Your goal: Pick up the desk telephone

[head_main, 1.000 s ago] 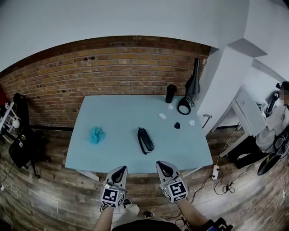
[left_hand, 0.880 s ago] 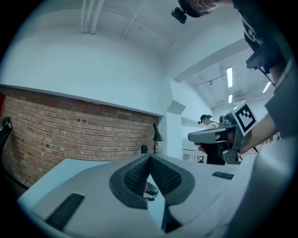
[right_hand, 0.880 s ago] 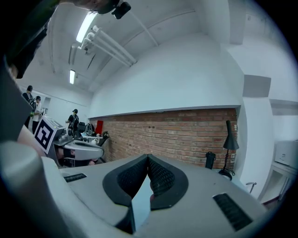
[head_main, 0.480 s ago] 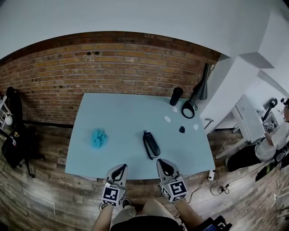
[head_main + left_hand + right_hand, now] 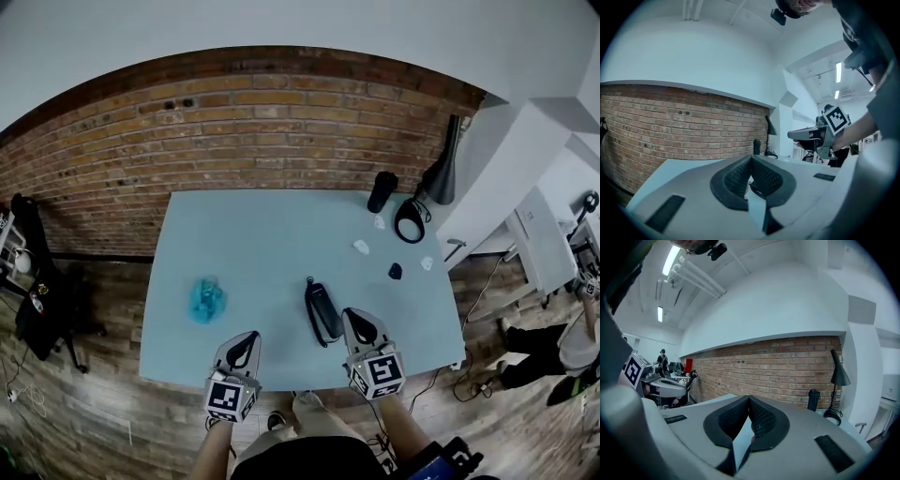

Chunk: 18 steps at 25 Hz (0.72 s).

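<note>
From the head view, the desk telephone point(image 5: 323, 310) lies on the table point(image 5: 244, 244), just ahead-left of the right gripper point(image 5: 360, 321) and ahead-right of the left gripper point(image 5: 246, 339). In the left gripper view, its jaws meet, holding nothing. In the right gripper view, its jaws are likewise closed and empty.

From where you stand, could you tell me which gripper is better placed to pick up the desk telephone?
Right. The right gripper sits just beside the desk telephone, while the left gripper is farther off to its left. Both have their jaws shut, so it must open first.
</note>
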Each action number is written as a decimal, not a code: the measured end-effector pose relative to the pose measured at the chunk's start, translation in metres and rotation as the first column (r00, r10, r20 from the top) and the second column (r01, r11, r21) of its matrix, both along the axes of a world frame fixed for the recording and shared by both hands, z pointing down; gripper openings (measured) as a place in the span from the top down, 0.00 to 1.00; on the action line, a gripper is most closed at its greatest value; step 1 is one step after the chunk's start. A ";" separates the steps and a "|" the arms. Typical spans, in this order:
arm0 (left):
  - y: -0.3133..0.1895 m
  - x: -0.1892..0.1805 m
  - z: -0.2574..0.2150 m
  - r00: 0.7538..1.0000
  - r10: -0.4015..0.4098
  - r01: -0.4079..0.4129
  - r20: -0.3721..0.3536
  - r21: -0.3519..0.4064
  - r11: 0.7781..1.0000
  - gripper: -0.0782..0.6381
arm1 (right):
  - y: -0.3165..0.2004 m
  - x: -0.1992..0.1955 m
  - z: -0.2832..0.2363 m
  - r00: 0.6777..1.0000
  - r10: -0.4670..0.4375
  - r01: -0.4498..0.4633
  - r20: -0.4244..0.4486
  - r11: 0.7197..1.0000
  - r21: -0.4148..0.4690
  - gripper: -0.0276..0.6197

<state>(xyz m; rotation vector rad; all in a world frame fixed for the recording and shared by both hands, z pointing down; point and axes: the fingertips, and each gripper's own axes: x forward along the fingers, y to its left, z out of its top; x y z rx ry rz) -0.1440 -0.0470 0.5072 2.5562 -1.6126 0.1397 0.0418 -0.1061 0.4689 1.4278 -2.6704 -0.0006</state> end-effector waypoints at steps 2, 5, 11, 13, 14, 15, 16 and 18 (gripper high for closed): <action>-0.018 -0.001 0.000 1.000 -0.014 0.014 0.020 -0.010 1.000 0.86 | -0.025 0.010 0.012 1.000 0.011 -0.011 0.018 1.000 -0.029 0.92; -0.044 -0.006 -0.001 0.998 -0.053 0.054 0.033 -0.022 0.998 0.86 | -0.059 0.020 0.031 0.999 0.023 -0.020 0.037 0.997 -0.068 0.92; -0.071 -0.010 0.004 0.993 -0.111 0.113 0.049 -0.049 0.992 0.85 | -0.104 0.027 0.063 0.999 0.023 -0.019 0.026 0.991 -0.133 0.92; -0.074 -0.013 0.010 0.992 -0.122 0.124 0.035 -0.060 0.990 0.86 | -0.110 0.025 0.069 1.000 0.018 -0.017 0.008 0.988 -0.151 0.92; -0.078 -0.015 0.012 0.991 -0.127 0.129 0.027 -0.061 0.990 0.86 | -0.115 0.024 0.072 1.000 0.016 -0.016 -0.003 0.987 -0.158 0.92; -0.083 -0.017 0.013 0.991 -0.131 0.132 0.019 -0.058 0.990 0.85 | -0.120 0.022 0.075 1.000 0.015 -0.017 -0.015 0.986 -0.165 0.92; -0.088 -0.019 0.015 0.991 -0.131 0.132 0.010 -0.054 0.990 0.86 | -0.125 0.020 0.079 1.000 0.012 -0.016 -0.028 0.985 -0.174 0.92; -0.093 -0.019 0.021 0.992 -0.126 0.125 -0.003 -0.054 0.991 0.86 | -0.128 0.014 0.091 0.998 -0.010 -0.002 -0.054 0.979 -0.204 0.87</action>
